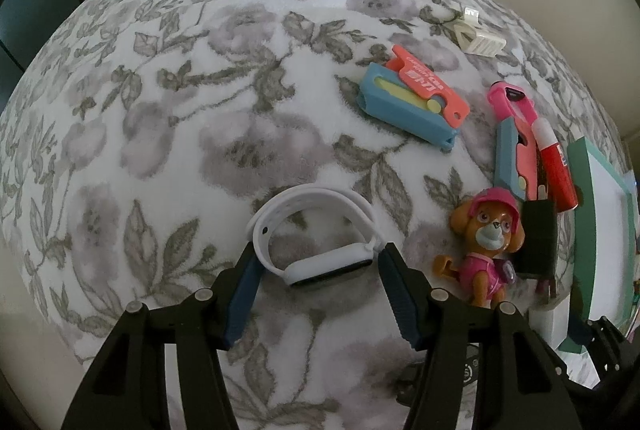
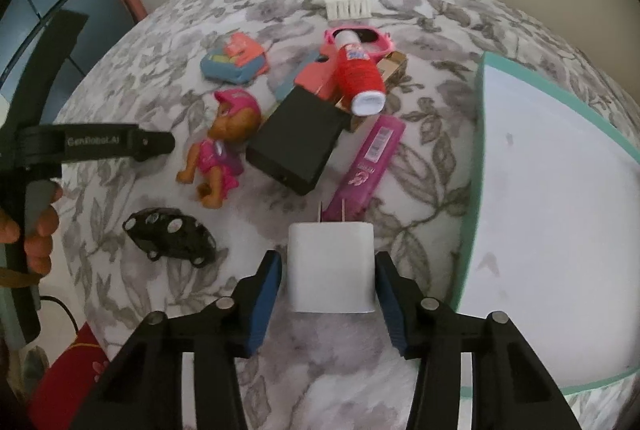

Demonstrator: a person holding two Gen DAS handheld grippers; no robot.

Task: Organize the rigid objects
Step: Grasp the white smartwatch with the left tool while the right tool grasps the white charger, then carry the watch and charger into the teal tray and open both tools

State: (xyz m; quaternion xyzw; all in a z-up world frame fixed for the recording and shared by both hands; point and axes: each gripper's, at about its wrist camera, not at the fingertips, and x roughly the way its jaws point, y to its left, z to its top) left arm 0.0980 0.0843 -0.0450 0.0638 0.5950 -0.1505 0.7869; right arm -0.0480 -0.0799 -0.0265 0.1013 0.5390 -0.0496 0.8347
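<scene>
A white smartwatch (image 1: 320, 230) lies on the flowered cloth (image 1: 160, 133), its band curled into a loop. My left gripper (image 1: 316, 252) is shut on it, one blue pad against the band on the left and the other against the watch body's end on the right. In the right wrist view a white plug-in charger (image 2: 332, 266) lies on the cloth with its prongs pointing away. My right gripper (image 2: 328, 258) is shut on it, and the blue pads touch its two sides.
A teal-rimmed white box (image 2: 560, 230) stands right of the charger. Beyond lie a purple pack (image 2: 372, 161), a black box (image 2: 296, 145), a red glue bottle (image 2: 358, 69), a pup figure (image 2: 222, 149), a black toy car (image 2: 170, 236), a blue-orange case (image 1: 412, 97) and a white clip (image 1: 482, 37).
</scene>
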